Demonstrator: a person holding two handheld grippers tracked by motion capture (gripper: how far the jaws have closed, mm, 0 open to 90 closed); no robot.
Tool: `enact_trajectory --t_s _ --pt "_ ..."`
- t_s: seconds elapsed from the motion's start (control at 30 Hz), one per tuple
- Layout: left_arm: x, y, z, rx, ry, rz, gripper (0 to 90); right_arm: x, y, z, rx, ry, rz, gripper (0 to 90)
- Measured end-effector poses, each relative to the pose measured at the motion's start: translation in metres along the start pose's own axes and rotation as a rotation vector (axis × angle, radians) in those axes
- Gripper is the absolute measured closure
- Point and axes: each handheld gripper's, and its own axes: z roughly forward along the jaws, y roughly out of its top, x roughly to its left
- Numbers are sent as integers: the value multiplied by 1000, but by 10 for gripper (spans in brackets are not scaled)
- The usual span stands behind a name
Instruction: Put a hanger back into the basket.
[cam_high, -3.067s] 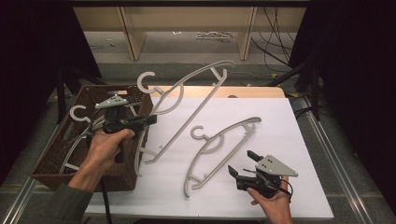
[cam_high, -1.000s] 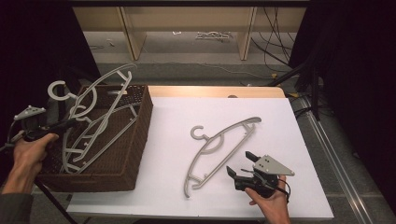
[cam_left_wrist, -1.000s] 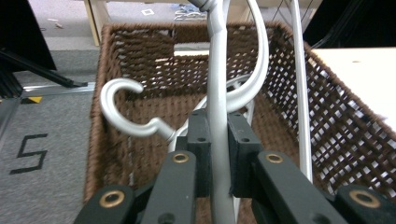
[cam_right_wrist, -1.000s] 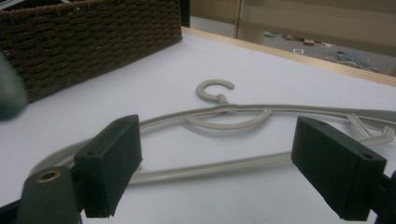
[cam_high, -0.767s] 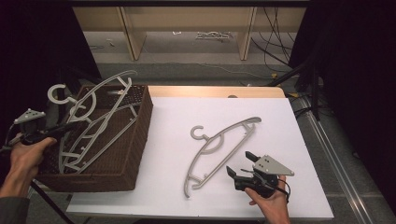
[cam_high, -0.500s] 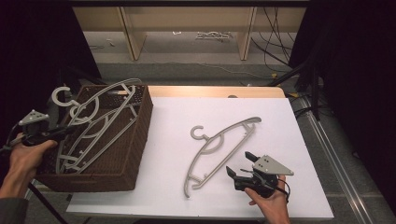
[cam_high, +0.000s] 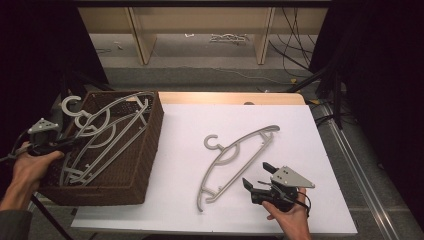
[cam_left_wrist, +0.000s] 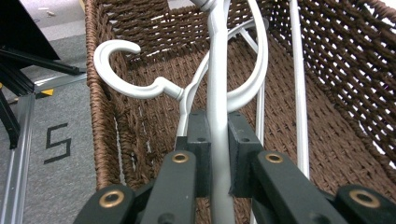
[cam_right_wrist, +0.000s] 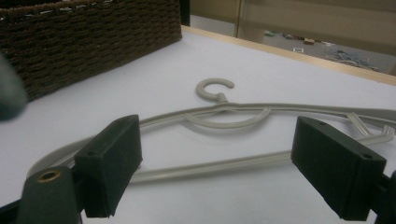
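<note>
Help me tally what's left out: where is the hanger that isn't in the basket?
In the high view the loose hanger lies flat on the white table, right of the wicker basket and just ahead of the open right gripper.

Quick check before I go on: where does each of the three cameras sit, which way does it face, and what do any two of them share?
High view: fixed above the person's side, looking forward and down on the table; both forearms enter from below.
Left gripper view: rides the left claw, looking into the wicker basket; its jaws clamp a grey hanger.
Right gripper view: rides the right claw, low over the table, jaws apart, facing the loose hanger.
Shared: high and right gripper views both show the loose hanger and basket.
</note>
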Motion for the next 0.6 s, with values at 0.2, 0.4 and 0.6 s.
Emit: enact_trajectory --t_s 0.2,0.4,0.6 --pt "-1 1 2 75 19 57 818 0 0 0 2 -2 -3 172" --pt "-2 1 2 82 25 72 818 -1 0 0 1 -8 -8 173" --pt "-9 8 13 156 77 147 818 0 0 0 10 -3 -5 173"
